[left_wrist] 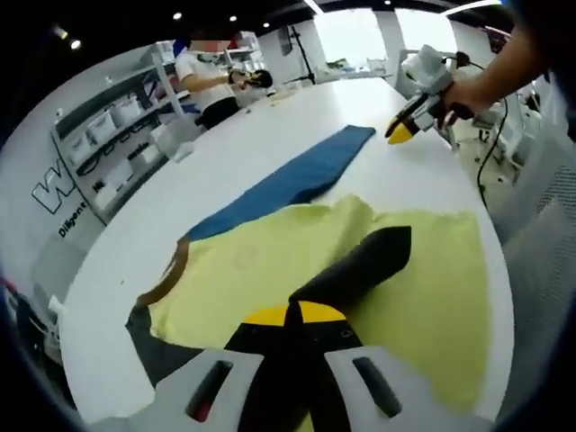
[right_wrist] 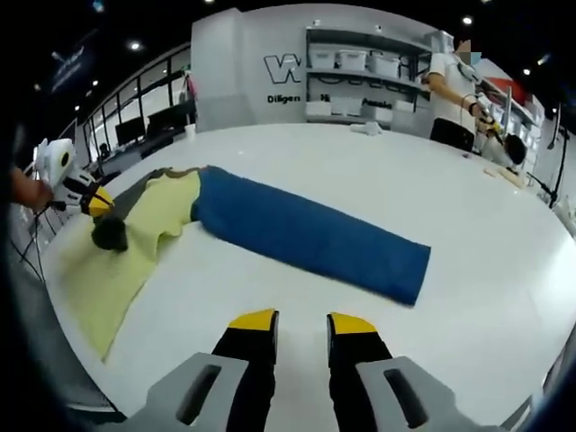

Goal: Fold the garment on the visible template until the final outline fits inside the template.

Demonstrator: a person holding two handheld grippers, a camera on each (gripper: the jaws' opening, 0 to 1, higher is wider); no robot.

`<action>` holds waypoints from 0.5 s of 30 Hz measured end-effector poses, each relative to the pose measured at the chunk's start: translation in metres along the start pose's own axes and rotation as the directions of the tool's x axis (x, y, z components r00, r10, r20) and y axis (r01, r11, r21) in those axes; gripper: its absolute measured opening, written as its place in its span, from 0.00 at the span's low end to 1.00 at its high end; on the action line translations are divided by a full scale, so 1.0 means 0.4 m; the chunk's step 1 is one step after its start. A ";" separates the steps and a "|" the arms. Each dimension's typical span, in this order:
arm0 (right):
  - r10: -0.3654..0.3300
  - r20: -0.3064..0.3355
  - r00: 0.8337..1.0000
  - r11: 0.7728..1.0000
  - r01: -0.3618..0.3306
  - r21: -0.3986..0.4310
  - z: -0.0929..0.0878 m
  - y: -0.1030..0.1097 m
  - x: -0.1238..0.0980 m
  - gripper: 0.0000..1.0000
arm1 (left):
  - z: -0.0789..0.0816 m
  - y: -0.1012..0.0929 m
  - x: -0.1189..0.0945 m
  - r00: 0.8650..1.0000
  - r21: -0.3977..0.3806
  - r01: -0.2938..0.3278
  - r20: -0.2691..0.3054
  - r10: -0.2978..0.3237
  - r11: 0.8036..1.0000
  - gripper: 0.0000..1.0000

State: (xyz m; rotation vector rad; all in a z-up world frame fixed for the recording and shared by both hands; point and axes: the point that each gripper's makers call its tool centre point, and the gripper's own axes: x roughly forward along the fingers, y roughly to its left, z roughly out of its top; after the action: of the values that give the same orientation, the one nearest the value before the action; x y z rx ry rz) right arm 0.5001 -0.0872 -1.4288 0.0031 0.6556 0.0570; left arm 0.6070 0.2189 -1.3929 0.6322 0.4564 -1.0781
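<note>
A yellow garment (left_wrist: pixel 270 270) with a brown collar (left_wrist: pixel 171 274) lies on the white table (left_wrist: pixel 117 297). A dark grey piece (left_wrist: pixel 157 351) shows beside the collar. A long blue cloth strip (left_wrist: pixel 297 175) runs away from the garment's far edge. My left gripper (left_wrist: pixel 396 238) is shut, its black tips pinched on the yellow fabric. In the right gripper view the garment (right_wrist: pixel 108 270) lies at the left with the left gripper (right_wrist: pixel 106 232) on it, and the blue strip (right_wrist: pixel 306 238) crosses the middle. My right gripper (right_wrist: pixel 301 322) is open above bare table; a hand holds it (left_wrist: pixel 407 126) past the strip's far end.
A person (right_wrist: pixel 454 94) stands at the table's far side beside shelves of white bins (right_wrist: pixel 360 63). Small items (right_wrist: pixel 364 128) lie near that edge. The table edge (left_wrist: pixel 499 270) runs close to the garment's right side, with mesh chair backs (left_wrist: pixel 540 225) beyond.
</note>
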 end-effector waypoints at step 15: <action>0.004 -0.004 1.000 1.000 -0.004 -0.013 0.004 0.007 0.002 0.15 | 0.036 -0.030 0.034 0.999 -0.020 0.030 0.028 -0.030 0.999 0.17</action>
State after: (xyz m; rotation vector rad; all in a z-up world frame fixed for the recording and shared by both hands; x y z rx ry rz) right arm 0.5016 -0.0844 -1.4279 -0.0079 0.6591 0.0651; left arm 0.6021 0.1961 -1.3936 0.5928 0.4537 -1.1081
